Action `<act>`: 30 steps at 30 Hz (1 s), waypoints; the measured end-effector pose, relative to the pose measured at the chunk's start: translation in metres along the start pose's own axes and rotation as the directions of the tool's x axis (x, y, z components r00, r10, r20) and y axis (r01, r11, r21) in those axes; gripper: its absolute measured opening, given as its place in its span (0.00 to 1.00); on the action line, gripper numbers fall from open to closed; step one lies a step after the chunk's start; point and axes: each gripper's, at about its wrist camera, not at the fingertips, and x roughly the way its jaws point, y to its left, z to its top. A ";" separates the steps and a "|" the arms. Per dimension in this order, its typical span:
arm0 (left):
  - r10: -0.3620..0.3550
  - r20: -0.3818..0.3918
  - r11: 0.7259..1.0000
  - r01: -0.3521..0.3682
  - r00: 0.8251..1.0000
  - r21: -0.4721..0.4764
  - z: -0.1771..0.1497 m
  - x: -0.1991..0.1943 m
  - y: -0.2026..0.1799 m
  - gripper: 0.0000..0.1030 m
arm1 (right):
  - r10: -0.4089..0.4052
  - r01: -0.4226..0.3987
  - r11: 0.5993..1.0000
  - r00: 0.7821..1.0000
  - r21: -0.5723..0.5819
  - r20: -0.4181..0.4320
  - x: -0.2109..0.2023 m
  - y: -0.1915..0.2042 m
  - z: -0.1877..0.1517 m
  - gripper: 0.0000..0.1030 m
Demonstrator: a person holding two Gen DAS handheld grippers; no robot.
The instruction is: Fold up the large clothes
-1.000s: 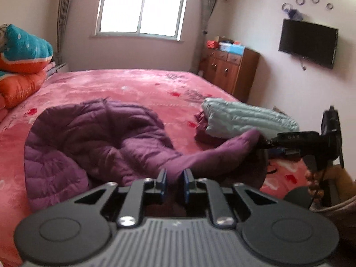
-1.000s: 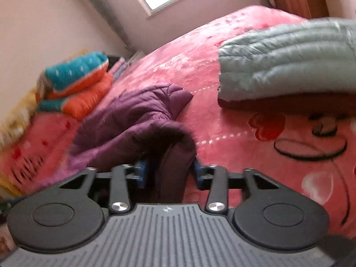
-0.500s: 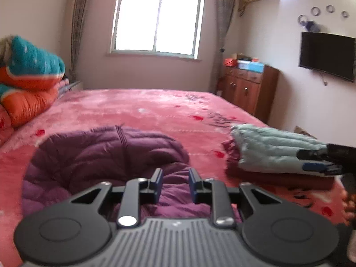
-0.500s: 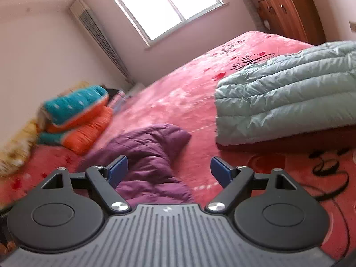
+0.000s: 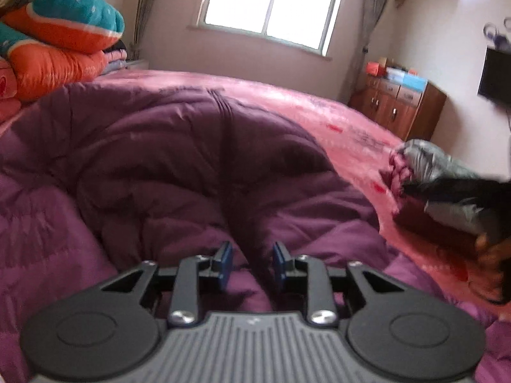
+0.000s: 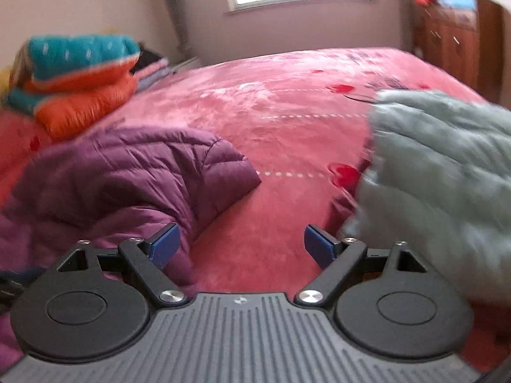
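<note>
Purple down jacket (image 5: pixel 179 166) is lying bunched on the pink bedspread (image 6: pixel 287 108), toward the near, left part of it, quilted fabric heaped in soft folds. Bedspread = landmark. Grey-green padded jacket (image 6: pixel 440 172) is sitting folded on the bedspread's right side, on top of a dark red garment (image 5: pixel 428 223), apart from the purple one with bare pink between. Orange/teal bedding stack (image 5: pixel 57 35) is sitting at the bedspread's far left edge. Wooden cabinet (image 5: pixel 402 108) is standing off the bedspread's far right corner, by the wall.

Left gripper (image 5: pixel 250 263) is hanging low over the purple jacket, jaws narrow and opening; a fabric fold is running up between the blue pads, contact unclear. Right gripper (image 6: pixel 241 244) is standing wide, nothing gripped; bare bedspread is showing between the pads, left pad just at the purple jacket's edge.
</note>
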 end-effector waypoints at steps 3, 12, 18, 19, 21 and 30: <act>0.008 0.095 0.999 -0.004 0.995 -0.040 0.010 -0.008 0.016 0.36 | 0.011 -0.012 1.000 0.998 -0.011 -0.061 0.040 0.003 -0.004 1.00; 0.104 0.220 0.985 -0.069 0.970 -0.161 0.030 -0.015 0.063 0.45 | 0.271 -0.237 0.917 0.960 0.319 -0.066 0.104 -0.006 -0.013 1.00; 0.073 0.292 0.969 0.002 0.954 -0.248 0.038 -0.024 0.079 0.45 | 0.472 -0.451 0.741 0.877 0.497 0.092 0.115 0.011 -0.011 1.00; 0.069 0.309 0.967 0.013 0.949 -0.256 0.039 -0.027 0.081 0.45 | 0.470 -0.450 0.752 0.878 0.481 0.086 0.113 0.022 -0.008 1.00; 0.067 0.332 0.963 0.026 0.941 -0.269 0.040 -0.031 0.086 0.46 | 0.478 -0.454 0.786 0.877 0.420 0.054 0.115 0.050 0.001 1.00; 0.076 0.425 0.946 0.069 0.902 -0.316 0.049 -0.055 0.129 0.55 | 0.644 -0.645 0.764 0.764 -0.018 -0.025 0.064 0.194 0.016 1.00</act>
